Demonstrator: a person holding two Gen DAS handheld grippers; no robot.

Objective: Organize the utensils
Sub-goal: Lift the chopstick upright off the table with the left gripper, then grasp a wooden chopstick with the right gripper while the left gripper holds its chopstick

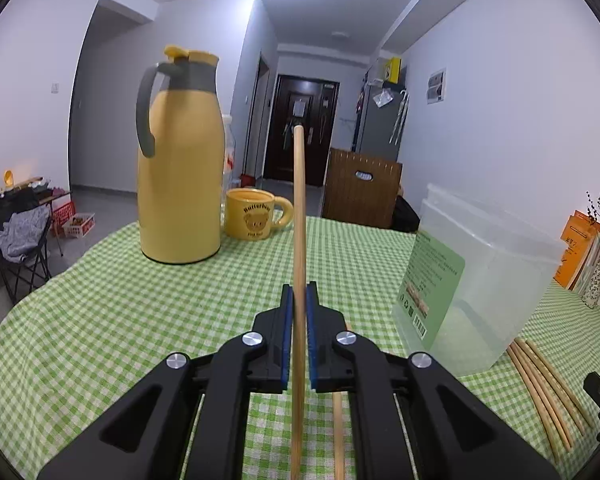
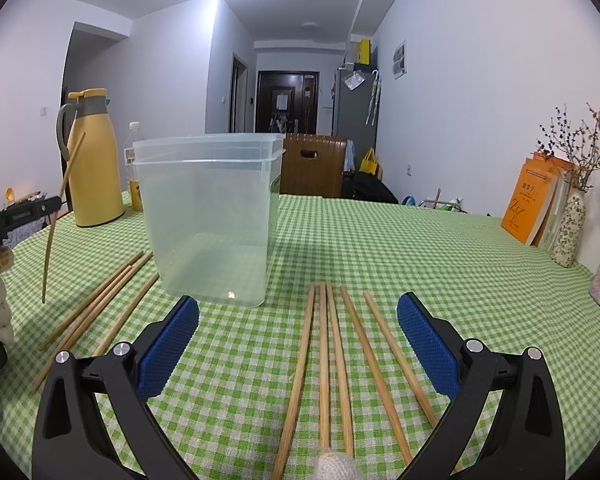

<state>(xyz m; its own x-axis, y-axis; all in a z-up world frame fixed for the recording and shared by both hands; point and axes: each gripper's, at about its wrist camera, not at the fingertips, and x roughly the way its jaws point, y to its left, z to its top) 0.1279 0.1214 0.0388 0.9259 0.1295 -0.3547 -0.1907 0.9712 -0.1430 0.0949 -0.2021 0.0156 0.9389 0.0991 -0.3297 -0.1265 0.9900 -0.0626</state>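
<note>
Tongs on our left [image 1: 299, 312] were clamped mid-shaft on one light, stiff, slippery chopstick [image 1: 298, 208] at centre frame, while our right tongs [image 2: 298, 344] gaped wide over five more chopsticks [image 2: 342, 360] on the counter [image 2: 420, 260], lower centre.

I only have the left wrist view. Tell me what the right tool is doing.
Observer: The right tool is open and holds nothing.
Operator: Say what is near it.
Observer: Five chopsticks lie flat on the cloth between its fingers.
Operator: Now check the bin.
Observer: The bin is empty: no chopsticks inside.
</note>
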